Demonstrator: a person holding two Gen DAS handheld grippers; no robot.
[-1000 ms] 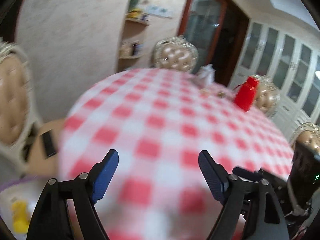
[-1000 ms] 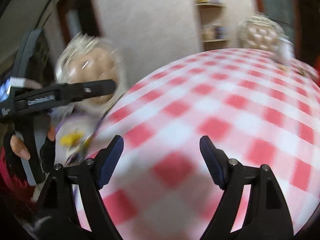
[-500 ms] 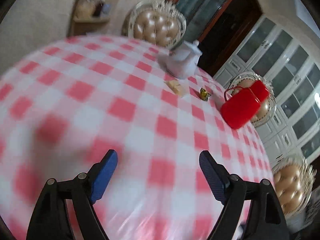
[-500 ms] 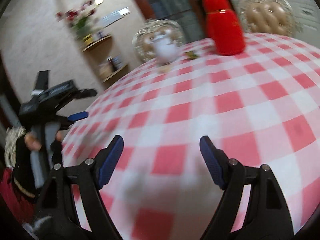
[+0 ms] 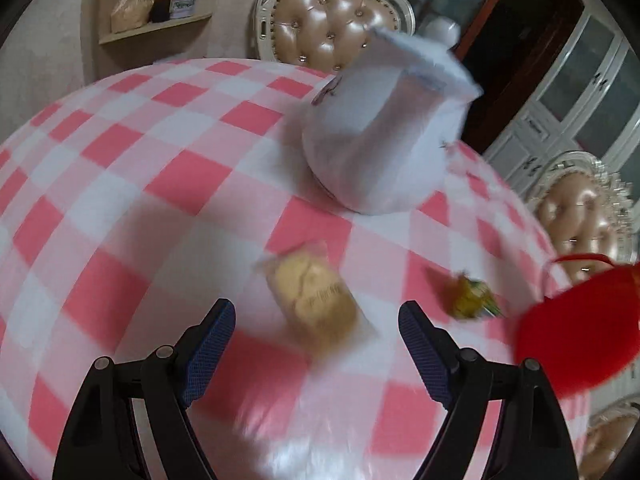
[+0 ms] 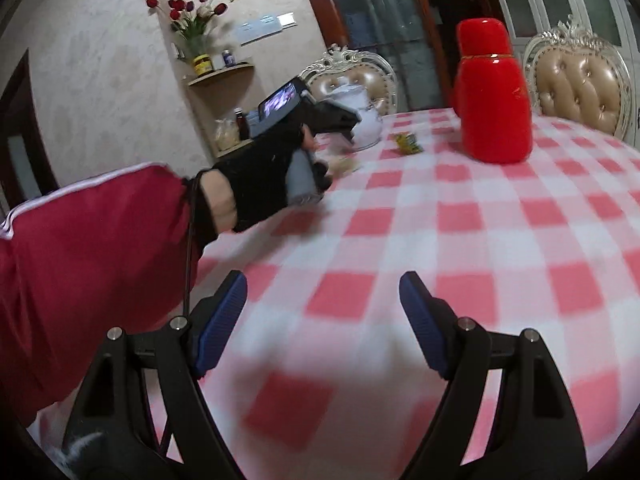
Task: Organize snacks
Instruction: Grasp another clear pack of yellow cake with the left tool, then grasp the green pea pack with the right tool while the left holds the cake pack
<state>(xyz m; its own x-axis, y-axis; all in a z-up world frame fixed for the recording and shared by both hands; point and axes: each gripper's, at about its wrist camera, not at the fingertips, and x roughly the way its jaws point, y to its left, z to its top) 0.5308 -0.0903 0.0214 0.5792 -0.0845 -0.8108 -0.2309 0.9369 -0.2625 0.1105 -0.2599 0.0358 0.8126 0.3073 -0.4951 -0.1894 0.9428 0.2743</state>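
A wrapped tan biscuit lies on the pink-and-white checked tablecloth, just ahead of my open left gripper and between the lines of its jaws, which do not touch it. A small yellow-green wrapped sweet lies to the right of the biscuit, also visible in the right wrist view as a small sweet. My right gripper hangs open over bare cloth with nothing between its fingers. The left gripper's body, held by a gloved hand, hides the biscuit there.
A white teapot stands just beyond the biscuit. A red jug stands right of the sweet, and its red edge shows in the left wrist view. Padded chairs ring the table. A red sleeve crosses the near left.
My left gripper has swept far across the table toward the teapot, so biscuit and sweet now lie close before it. The right gripper turned toward the red jug and then slowed.
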